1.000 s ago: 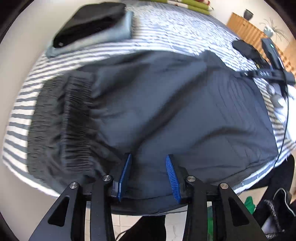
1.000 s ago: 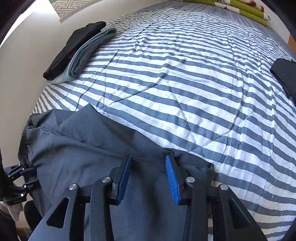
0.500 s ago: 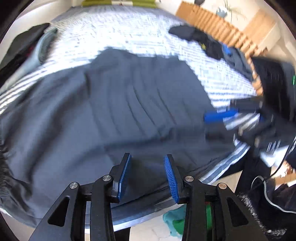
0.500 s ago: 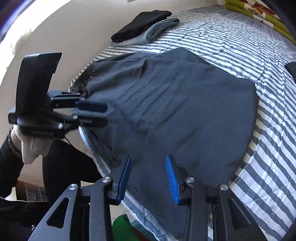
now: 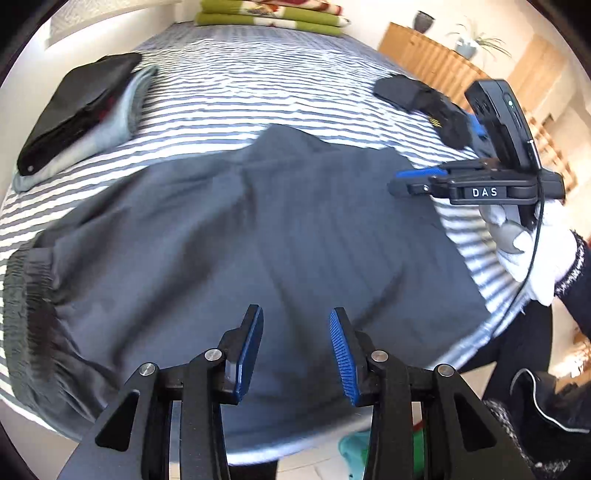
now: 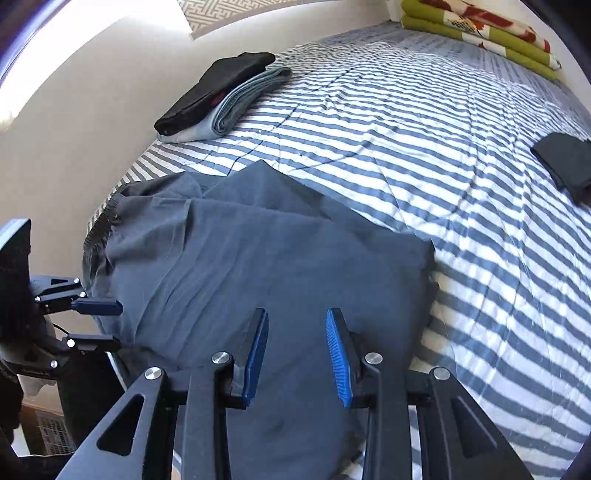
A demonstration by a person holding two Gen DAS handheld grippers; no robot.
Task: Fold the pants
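So I've got one pair of dark grey pants [image 5: 258, 236] spread flat on the striped bedspread [image 6: 424, 122], right under and ahead of both sets of fingers. My left gripper [image 5: 295, 350] hangs above the cloth with jaws parted and nothing between them. My right gripper [image 6: 297, 354] is the same deal: jaws apart, empty, though they've just been closing a bit. Beyond the left fingers, up and to the left, there's one stack of two folded garments [image 5: 77, 114], black on top of light grey. One more black folded piece [image 6: 565, 162] sits off right of the right fingers. Two green blankets [image 6: 476, 33] are stacked at the far end.
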